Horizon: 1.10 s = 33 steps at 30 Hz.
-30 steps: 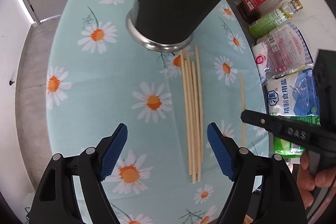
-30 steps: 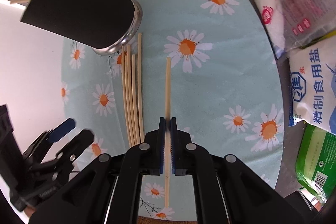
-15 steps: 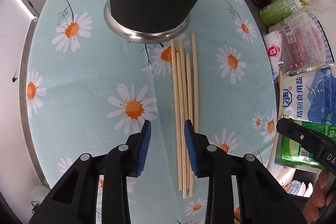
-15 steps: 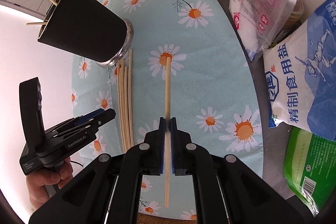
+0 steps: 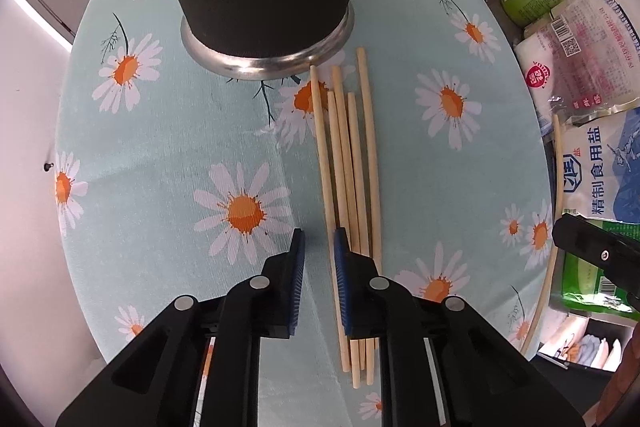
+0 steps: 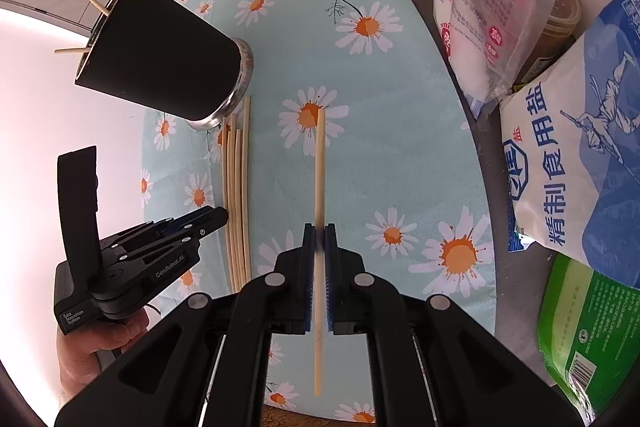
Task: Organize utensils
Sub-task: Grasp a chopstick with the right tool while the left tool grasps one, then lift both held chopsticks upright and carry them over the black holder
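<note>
We held one chopstick (image 6: pixel 319 187) clamped between the pads of the right gripper (image 6: pixel 319 251), lifted clear above the daisy-print tablecloth (image 6: pixel 384 75) and not yet dropped into the black utensil holder (image 6: pixel 160 59). That holder stood upright near the cloth's far-left part, with several chopstick ends already poking out of its top, so part of the sorting was done. Five loose chopsticks (image 5: pixel 348 163) lay side by side on the cloth just in front of the holder's steel base.

The left gripper (image 5: pixel 319 251) pointed down at the near end of that bundle. Its jaws had just been closing and stood nearly together, yet nothing sat between them: the leftmost chopstick lay against the outside of the right pad. By our reckoning, six chopsticks remained to be stowed.
</note>
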Tool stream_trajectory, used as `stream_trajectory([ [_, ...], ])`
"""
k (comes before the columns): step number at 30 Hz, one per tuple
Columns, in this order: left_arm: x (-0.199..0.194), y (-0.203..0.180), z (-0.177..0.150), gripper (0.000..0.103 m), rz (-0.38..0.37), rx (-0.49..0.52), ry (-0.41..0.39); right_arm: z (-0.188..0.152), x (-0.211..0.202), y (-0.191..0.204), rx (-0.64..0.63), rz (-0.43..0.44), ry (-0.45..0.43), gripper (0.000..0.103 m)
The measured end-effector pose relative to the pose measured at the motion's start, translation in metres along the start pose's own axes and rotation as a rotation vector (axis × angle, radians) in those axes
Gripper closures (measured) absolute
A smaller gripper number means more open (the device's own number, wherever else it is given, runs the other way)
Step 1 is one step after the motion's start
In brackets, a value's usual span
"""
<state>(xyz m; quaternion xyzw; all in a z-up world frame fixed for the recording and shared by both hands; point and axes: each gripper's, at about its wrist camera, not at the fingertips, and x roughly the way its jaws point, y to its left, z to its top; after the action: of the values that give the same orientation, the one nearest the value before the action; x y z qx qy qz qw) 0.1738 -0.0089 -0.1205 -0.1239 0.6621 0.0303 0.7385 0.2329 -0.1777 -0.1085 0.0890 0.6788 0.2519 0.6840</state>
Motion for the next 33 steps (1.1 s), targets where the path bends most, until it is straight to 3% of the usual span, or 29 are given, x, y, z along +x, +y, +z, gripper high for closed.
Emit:
stream_trajectory([
  [7,0.004,-0.021,-0.001,0.096,0.063,0.024,0.013,0.004,0.002,0.001,-0.010,0.022,0.010,0.097],
  [15,0.007,-0.032,0.004,0.099,0.080,0.024,0.032,0.010,0.007,0.008,-0.027,0.046,0.018,0.097],
  [24,-0.009,-0.006,-0.013,0.099,0.021,0.017,-0.006,0.008,0.014,0.023,-0.054,0.042,0.027,0.097],
  [33,-0.065,0.017,-0.043,0.099,-0.081,0.021,-0.141,0.001,0.014,0.071,-0.131,0.101,0.011,0.097],
])
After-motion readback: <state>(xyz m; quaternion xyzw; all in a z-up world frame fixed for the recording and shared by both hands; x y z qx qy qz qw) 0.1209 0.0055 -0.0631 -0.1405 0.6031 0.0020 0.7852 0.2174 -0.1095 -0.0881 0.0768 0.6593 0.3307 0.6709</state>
